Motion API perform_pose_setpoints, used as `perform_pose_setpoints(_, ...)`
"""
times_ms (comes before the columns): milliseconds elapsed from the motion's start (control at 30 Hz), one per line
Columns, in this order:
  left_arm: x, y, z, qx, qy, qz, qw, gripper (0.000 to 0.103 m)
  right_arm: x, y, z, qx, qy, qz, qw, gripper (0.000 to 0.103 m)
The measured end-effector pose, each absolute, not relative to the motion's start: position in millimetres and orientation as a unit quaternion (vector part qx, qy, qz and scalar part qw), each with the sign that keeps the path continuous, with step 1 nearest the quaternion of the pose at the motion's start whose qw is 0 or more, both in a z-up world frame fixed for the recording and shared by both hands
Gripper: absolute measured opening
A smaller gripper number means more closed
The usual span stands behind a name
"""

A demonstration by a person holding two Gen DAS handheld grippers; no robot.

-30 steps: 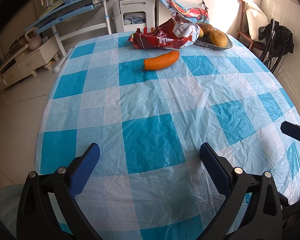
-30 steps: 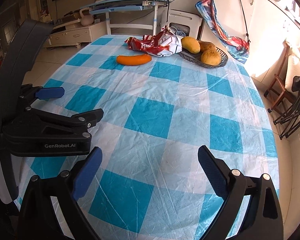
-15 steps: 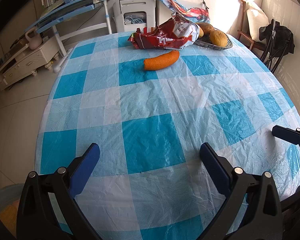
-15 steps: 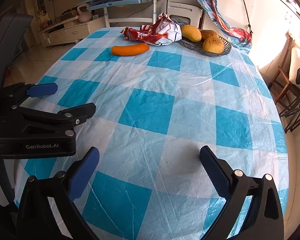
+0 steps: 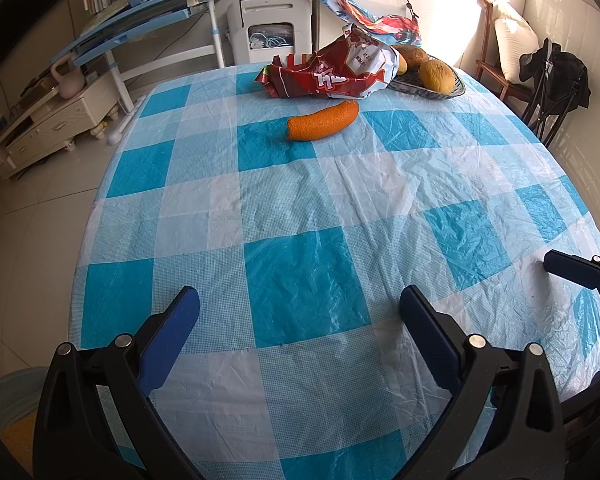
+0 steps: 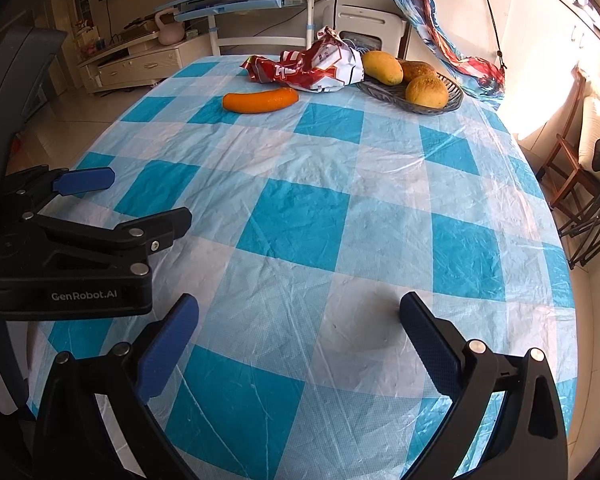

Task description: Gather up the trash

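Red wrapper [image 5: 332, 70] lies beside an orange peel [image 5: 323, 121] on the checked table [image 5: 300, 220]; both the left gripper [image 5: 300, 328] and the right gripper [image 6: 300, 328] hover wide apart, empty

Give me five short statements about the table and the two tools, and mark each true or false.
1. Both tools are open and hold nothing. True: the left tool and the right tool stand with jaws wide apart over the blue and white checked plastic tablecloth.
2. The crumpled red and white snack bag lies in the dark fruit dish. False: it lies on the cloth beside the dish.
3. The curved orange peel-like piece lies nearer the tools than the bag. True.
4. The dish is empty. False: it holds three yellow-brown fruits.
5. The right tool touches the orange piece. False: it is far from it, at the near end of the table.
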State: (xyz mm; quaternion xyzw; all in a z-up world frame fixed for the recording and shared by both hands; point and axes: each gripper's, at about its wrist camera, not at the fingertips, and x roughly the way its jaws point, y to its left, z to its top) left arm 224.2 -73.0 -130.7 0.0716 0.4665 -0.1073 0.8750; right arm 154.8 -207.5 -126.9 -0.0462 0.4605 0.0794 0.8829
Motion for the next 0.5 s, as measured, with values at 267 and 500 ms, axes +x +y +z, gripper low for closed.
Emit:
perform_pose_setpoints(267,224.3,-72.9,-130.8,0.072,0.467,-0.107,0.875,0.096,152.6,-204.1,-125.6,-0.057,0.454,0.070,0.886,0.096)
perform_pose_setpoints(500,224.4,-72.9,-130.8,0.071,0.467,-0.107,0.875,0.096,154.2,-206.6,-126.4,-0.050,0.458,0.072,0.884,0.096)
